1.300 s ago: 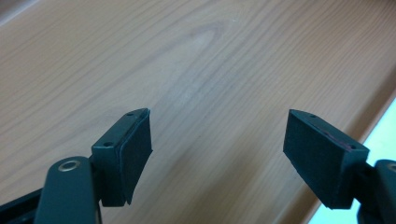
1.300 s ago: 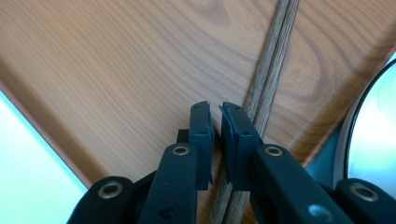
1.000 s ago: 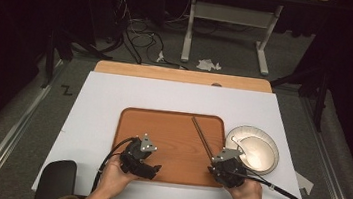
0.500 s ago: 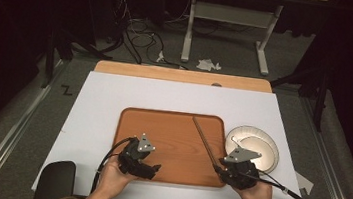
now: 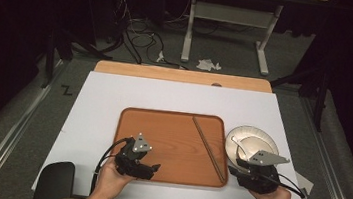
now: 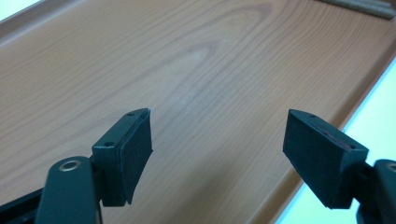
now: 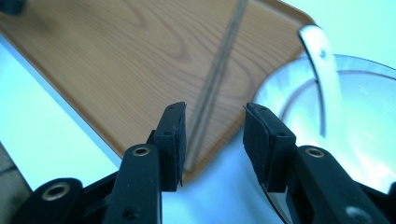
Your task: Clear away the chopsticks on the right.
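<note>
White table (image 5: 113, 102) is laid with a wooden tray (image 5: 160, 133) at centre; a metal plate (image 5: 261, 137) sits just beside the tray's right edge, with a spoon (image 5: 236, 145) lying in it. A pair of chopsticks (image 5: 208, 146) is seen lying diagonally on the tray's right side, released, near end at the tray's near right rim.

Right gripper (image 7: 212, 140) is held just behind that near end; its jaws have just been opening and are now moderately apart, nothing clamped, with the chopsticks (image 7: 219, 70) running away between them. Left gripper (image 6: 217, 140) is held wide open over bare tray wood (image 6: 163, 60), empty.

Risks, as judged:
- The chopstick ends could be clipped by the right jaws if the hand is swung sideways while low, so the pair would be skewed or rolled apart.
- The plate could be knocked and the spoon (image 7: 322, 70) rattled by the right jaw, given how close it sits.
</note>
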`<control>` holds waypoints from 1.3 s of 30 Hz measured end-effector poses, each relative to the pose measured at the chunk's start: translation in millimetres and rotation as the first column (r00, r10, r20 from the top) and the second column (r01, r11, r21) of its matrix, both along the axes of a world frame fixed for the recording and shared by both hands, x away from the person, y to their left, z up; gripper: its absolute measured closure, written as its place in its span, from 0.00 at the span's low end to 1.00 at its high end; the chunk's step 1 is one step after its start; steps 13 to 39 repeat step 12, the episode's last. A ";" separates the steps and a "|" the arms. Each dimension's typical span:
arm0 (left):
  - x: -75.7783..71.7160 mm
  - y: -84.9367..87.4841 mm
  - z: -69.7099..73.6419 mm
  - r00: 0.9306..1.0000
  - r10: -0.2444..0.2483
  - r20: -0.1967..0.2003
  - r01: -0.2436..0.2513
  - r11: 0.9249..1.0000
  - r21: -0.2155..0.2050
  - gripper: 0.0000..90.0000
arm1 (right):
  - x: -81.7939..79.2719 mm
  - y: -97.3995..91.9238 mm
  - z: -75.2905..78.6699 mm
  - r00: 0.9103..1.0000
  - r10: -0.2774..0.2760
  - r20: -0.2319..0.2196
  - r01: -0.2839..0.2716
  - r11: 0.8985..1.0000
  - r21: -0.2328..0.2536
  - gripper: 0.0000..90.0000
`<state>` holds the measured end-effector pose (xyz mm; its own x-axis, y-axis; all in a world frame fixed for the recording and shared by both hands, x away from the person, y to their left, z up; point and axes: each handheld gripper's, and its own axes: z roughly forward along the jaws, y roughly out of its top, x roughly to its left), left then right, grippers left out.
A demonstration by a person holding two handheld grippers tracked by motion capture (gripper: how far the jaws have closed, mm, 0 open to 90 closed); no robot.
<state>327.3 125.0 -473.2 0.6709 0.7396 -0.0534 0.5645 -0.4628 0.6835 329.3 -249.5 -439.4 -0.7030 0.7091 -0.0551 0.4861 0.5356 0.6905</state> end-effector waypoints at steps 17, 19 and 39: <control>-2.9 4.5 1.3 1.000 -0.001 -0.014 0.000 0.999 -0.034 0.27 | -11.7 -1.0 -13.1 1.000 0.021 -0.016 -0.021 1.000 0.002 0.63; -2.9 4.5 1.3 1.000 -0.001 -0.014 0.000 0.999 -0.034 0.27 | -11.7 -1.0 -13.1 1.000 0.021 -0.016 -0.021 1.000 0.002 0.63; -2.9 4.5 1.3 1.000 -0.001 -0.014 0.000 0.999 -0.034 0.27 | -11.7 -1.0 -13.1 1.000 0.021 -0.016 -0.021 1.000 0.002 0.63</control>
